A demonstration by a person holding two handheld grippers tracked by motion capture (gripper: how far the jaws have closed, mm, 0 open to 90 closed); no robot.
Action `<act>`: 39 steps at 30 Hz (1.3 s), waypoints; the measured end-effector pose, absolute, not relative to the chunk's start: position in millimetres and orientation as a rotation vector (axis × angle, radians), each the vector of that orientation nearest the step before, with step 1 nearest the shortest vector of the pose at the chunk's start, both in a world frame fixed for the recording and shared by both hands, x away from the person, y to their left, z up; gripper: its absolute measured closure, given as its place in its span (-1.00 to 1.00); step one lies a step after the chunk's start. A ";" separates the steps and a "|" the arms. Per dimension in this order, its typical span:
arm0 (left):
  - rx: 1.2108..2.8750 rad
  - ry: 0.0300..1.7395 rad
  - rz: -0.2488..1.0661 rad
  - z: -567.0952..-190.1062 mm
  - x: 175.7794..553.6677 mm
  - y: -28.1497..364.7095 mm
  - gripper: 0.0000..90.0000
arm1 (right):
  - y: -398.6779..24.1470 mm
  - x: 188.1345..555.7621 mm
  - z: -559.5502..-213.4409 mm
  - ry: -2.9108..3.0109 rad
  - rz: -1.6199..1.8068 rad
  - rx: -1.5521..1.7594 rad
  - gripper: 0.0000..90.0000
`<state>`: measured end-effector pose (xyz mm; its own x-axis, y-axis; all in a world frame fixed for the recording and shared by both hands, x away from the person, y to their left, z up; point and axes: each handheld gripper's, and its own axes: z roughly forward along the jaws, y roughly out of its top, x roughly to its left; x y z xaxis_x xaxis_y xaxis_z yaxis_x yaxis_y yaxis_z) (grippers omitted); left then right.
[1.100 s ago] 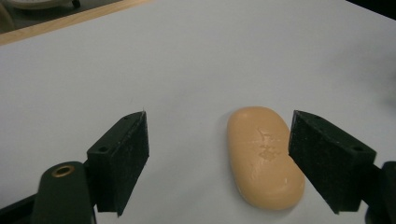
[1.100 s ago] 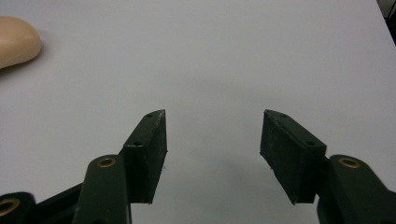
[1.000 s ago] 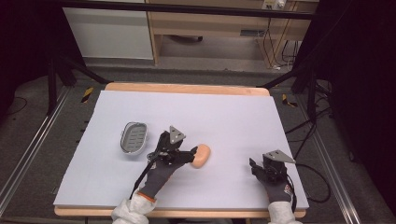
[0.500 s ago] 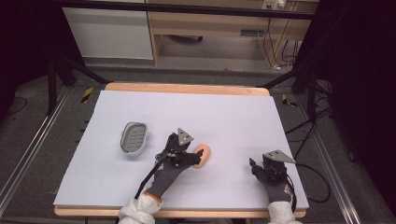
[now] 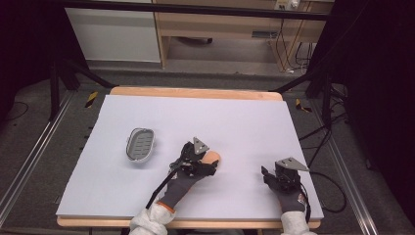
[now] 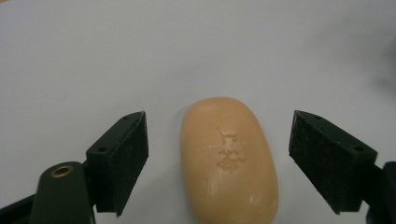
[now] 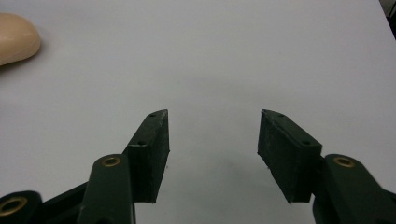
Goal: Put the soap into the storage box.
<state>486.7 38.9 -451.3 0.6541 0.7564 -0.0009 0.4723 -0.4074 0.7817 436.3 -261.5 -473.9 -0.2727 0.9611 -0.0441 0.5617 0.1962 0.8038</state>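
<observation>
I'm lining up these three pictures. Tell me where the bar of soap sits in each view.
High view: bar of soap lies on the white table cover, just ahead of the left gripper.
Left gripper view: soap at lower centre, between the open jaws, touching neither.
Right gripper view: soap at the upper left edge, cut off.
Shared landmark: the white table cover.

A white tabletop (image 5: 244, 122) carries a grey oval dish (image 5: 140, 145); behind it stands a wooden shelf (image 5: 220, 29).

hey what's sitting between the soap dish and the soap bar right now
In the high view, the left gripper and its gloved hand partly fill that stretch between soap dish and soap bar; otherwise bare white table.
</observation>
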 end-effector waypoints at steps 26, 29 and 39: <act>2.151 0.984 0.430 -473.6 493.8 27.0 -0.62 | -261.5 436.6 -474.3 1.923 0.931 1.420 -0.03; 2.151 0.991 0.431 -475.5 494.7 26.4 -0.59 | -261.3 436.9 -474.7 1.924 0.931 1.421 -0.02; 2.157 1.000 0.413 -479.1 496.6 25.5 -0.46 | -261.5 436.9 -474.6 1.924 0.932 1.421 -0.01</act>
